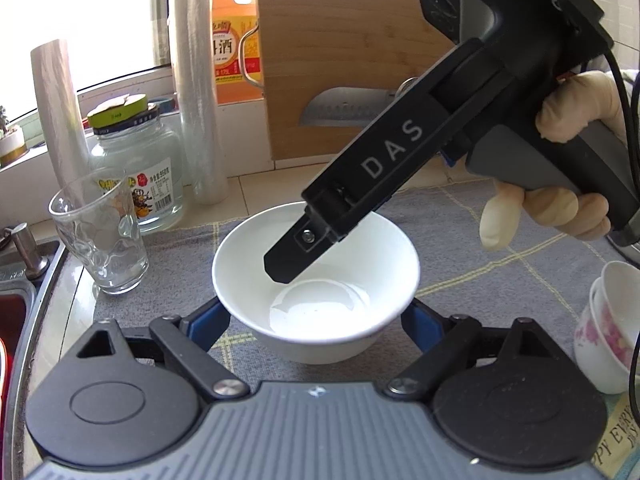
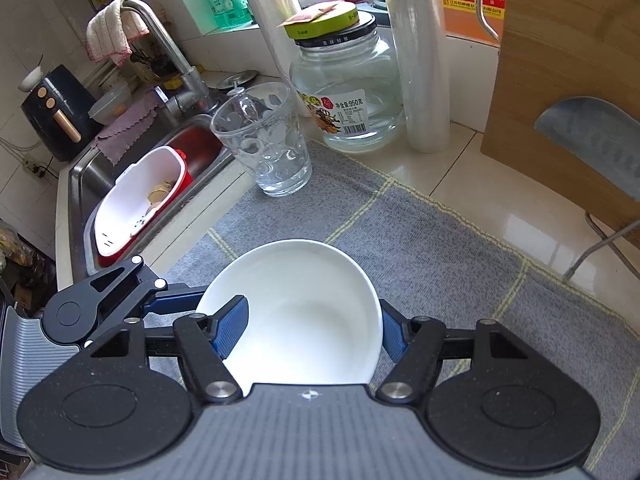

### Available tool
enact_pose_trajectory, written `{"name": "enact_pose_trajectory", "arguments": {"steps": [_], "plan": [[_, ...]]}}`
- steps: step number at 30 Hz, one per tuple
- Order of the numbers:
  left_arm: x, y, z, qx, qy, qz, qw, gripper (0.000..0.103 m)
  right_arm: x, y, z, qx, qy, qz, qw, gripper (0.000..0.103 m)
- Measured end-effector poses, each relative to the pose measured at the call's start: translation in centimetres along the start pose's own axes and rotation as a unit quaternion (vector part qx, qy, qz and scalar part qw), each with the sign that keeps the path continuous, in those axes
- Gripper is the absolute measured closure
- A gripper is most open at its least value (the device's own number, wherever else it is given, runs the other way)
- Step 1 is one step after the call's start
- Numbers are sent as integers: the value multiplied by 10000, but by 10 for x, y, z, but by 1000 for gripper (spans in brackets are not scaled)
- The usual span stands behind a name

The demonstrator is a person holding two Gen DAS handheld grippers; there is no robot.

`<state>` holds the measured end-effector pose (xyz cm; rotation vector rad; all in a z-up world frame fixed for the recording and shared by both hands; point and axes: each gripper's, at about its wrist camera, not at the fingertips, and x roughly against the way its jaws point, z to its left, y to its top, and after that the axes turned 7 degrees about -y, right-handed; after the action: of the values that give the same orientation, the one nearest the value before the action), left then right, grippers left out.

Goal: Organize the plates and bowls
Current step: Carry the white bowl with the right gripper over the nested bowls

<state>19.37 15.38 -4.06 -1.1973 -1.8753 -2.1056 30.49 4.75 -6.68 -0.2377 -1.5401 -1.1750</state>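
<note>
A white bowl (image 1: pixel 316 276) stands upright on a grey mat (image 1: pixel 460 240). My left gripper (image 1: pixel 316 326) is open, its blue fingers (image 1: pixel 208 324) on either side of the bowl's base, apart from it. My right gripper (image 1: pixel 280 268) reaches down from the upper right, one finger inside the bowl. In the right wrist view the same bowl (image 2: pixel 304 312) sits between my right gripper's (image 2: pixel 312 330) fingers: the left pad (image 2: pixel 230 326) lies inside the rim, the right pad (image 2: pixel 392 332) outside it. I cannot tell whether the pads touch the bowl. Small floral cups (image 1: pixel 604 320) are stacked at right.
A drinking glass (image 2: pixel 266 140), a lidded glass jar (image 2: pixel 348 92) and plastic-wrap rolls (image 2: pixel 420 64) stand behind the mat. The sink (image 2: pixel 84 176) with a red-and-white basin (image 2: pixel 136 204) lies left. A wooden cutting board (image 1: pixel 344 64) with a knife (image 1: pixel 344 108) stands at back.
</note>
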Motion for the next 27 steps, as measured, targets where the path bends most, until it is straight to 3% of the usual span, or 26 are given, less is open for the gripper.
{"name": "enact_pose_trajectory", "arguments": {"steps": [27], "plan": [[53, 8, -112, -459, -471, 103, 9978, 11, 107, -97, -5, -337, -173, -182, 9991, 29]]}}
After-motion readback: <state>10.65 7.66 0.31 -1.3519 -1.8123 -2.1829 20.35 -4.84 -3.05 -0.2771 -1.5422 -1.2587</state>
